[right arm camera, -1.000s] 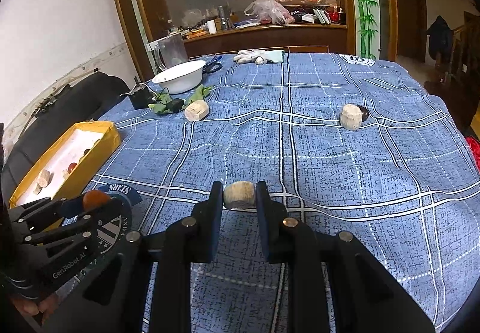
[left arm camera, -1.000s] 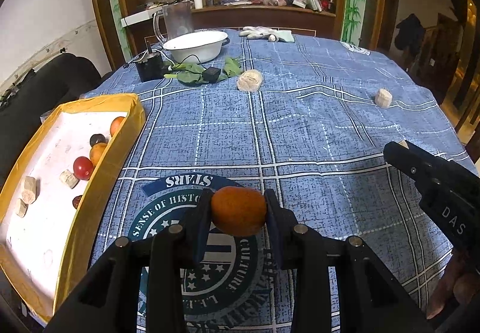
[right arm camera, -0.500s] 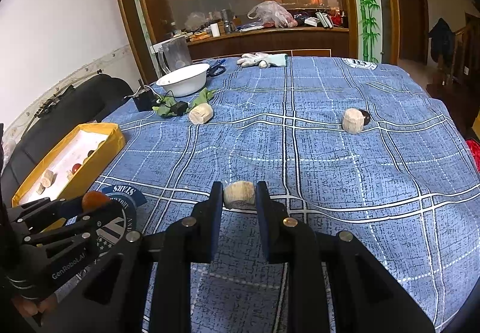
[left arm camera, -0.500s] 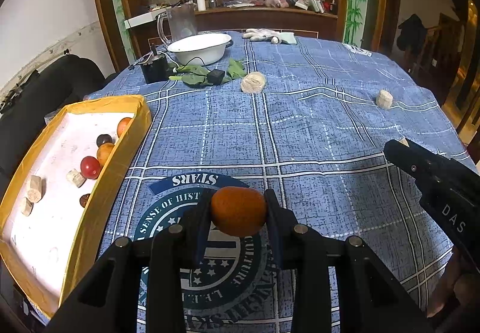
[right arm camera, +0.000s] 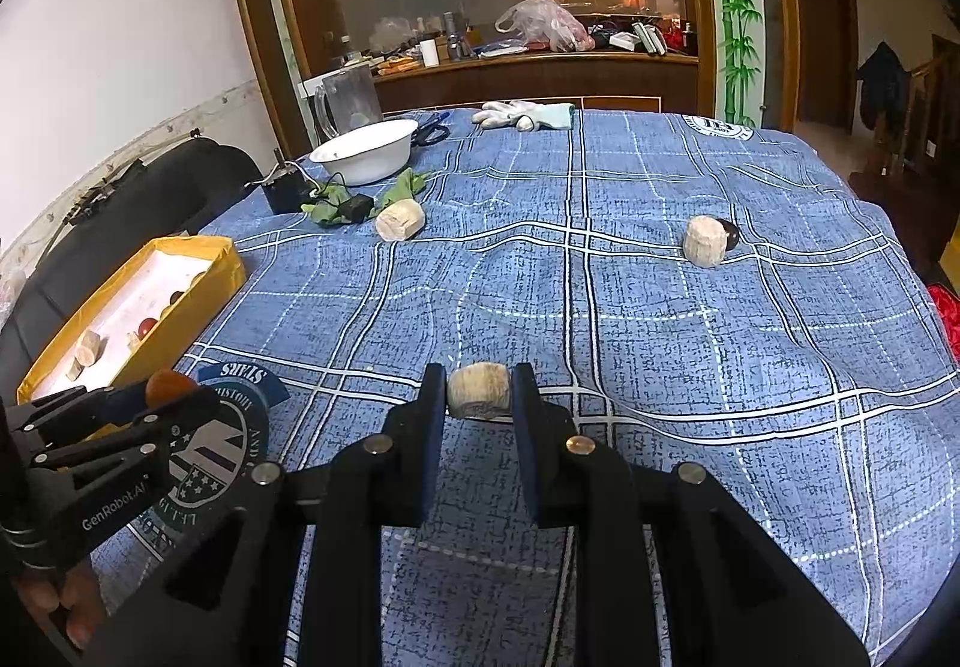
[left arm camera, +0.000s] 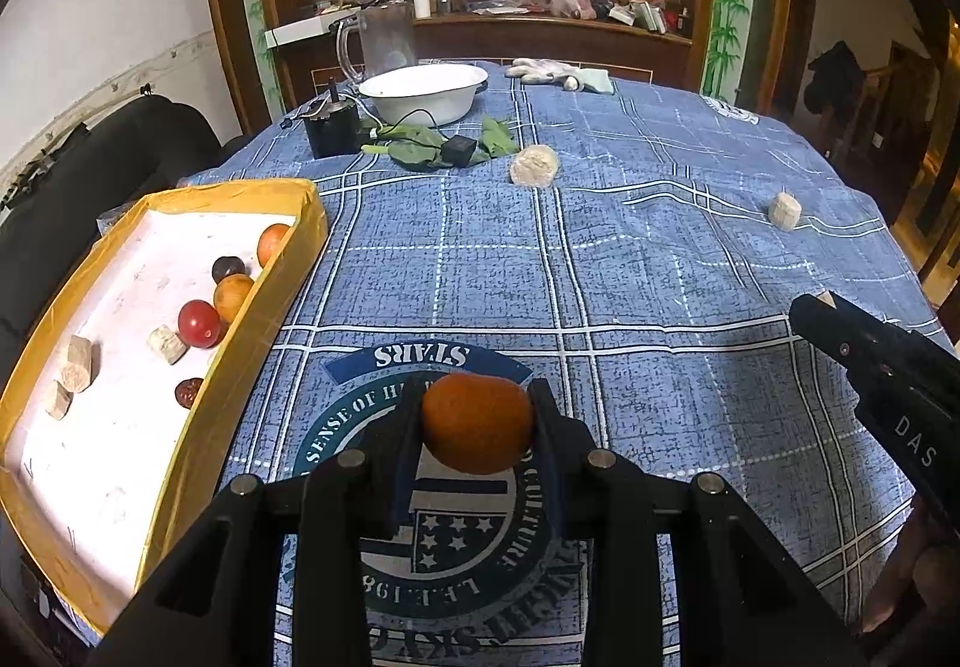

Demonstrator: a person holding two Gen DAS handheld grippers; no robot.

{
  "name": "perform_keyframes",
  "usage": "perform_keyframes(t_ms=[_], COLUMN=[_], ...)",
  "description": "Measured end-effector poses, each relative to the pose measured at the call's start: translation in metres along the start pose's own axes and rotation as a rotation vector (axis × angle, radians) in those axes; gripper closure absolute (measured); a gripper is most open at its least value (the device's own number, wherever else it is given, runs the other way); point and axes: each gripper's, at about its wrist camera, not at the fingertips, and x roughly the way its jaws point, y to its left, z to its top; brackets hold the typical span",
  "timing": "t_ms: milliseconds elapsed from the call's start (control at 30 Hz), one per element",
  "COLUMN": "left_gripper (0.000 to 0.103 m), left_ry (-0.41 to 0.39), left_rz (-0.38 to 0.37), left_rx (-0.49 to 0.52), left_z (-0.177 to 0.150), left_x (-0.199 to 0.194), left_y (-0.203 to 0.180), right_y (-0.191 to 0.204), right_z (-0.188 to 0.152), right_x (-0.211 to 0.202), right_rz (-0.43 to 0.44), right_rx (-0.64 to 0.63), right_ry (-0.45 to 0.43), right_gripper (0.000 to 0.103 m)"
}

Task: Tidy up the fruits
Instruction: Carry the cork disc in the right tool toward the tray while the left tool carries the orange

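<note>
Orange fruit (left arm camera: 477, 422) sits clamped in left tool (left arm camera: 477, 427); right tool (right arm camera: 479, 397) grips pale chunk (right arm camera: 479, 388).

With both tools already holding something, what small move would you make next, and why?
Probably carry the left tool left over the yellow tray and release there. It is shut on an orange fruit, and the tray, which already holds similar fruits, lies just to its left. The right tool, shut on a beige chunk, can follow.
</note>
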Motion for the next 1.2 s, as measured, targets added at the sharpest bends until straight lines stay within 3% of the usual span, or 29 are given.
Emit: perform_keyframes(t_ms=[767,1200], left_gripper=[0.070,0.070], left_ry=[-0.028,-0.035], left_rz=[0.009,0.062], left_rx=[-0.034,-0.124], left_z=[0.004,0.001], left_x=[-0.015,-0.024], left_y=[0.023,0.080], right_y=[0.018,0.071], right_z=[0.006,0.021], right_x=[-0.001,0.005], right_rz=[0.006,0.058], right_rx=[-0.051,-0.138], right_ry=[0.006,0.005], right_gripper=[0.079,0.079])
